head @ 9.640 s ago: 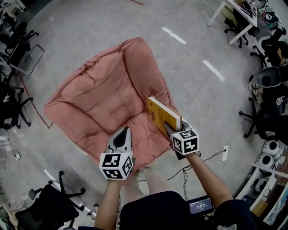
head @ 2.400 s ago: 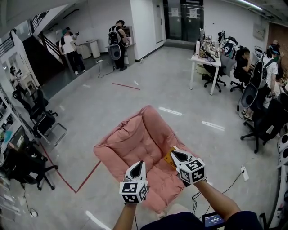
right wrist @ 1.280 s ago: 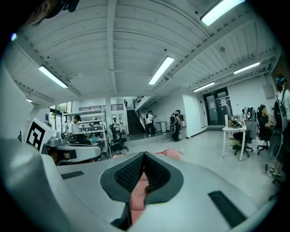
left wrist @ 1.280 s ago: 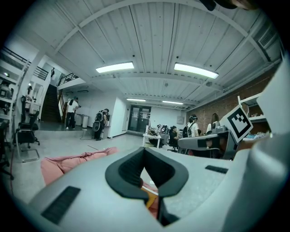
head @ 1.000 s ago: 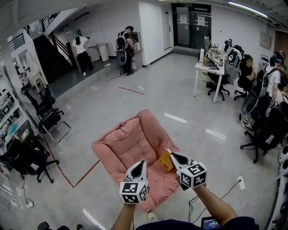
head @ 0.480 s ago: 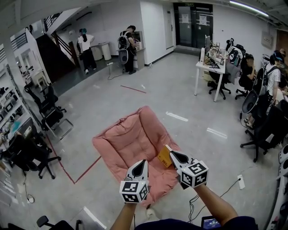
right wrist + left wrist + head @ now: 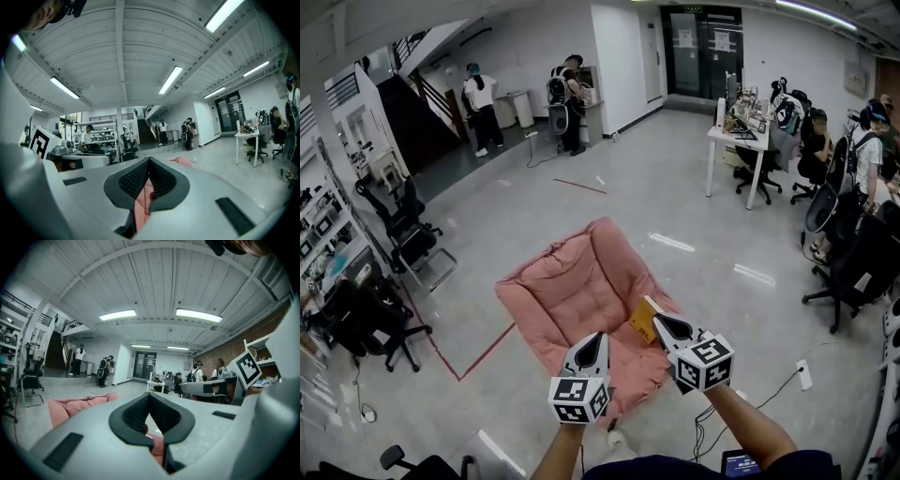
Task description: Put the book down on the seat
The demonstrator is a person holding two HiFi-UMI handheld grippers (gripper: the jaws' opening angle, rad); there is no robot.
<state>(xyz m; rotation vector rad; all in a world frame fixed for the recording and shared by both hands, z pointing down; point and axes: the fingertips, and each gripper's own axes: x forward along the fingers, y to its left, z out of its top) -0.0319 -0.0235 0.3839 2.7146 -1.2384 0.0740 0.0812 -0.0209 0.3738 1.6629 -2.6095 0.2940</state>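
Ceiling strip lights (image 7: 199, 315) give bright, even light; fisheye edges curve and darken.

The seat (image 7: 572, 291) is salmon pink all over, quilted in soft squares. The book (image 7: 643, 321) at the seat's right edge has a yellow-orange cover. The left gripper (image 7: 598, 336) and the right gripper (image 7: 656, 320) are light grey with black pads, and the cube (image 7: 578, 398) on each bears black squares on white. The floor (image 7: 534, 216) is pale grey, marked with short white stripes (image 7: 672, 243) and a thin red line (image 7: 487, 352). The chairs (image 7: 366, 323) are black and the desk (image 7: 733, 142) is white. In the left gripper view a wall (image 7: 220, 350) is red-brown brick. The ceiling (image 7: 117, 47) is white.
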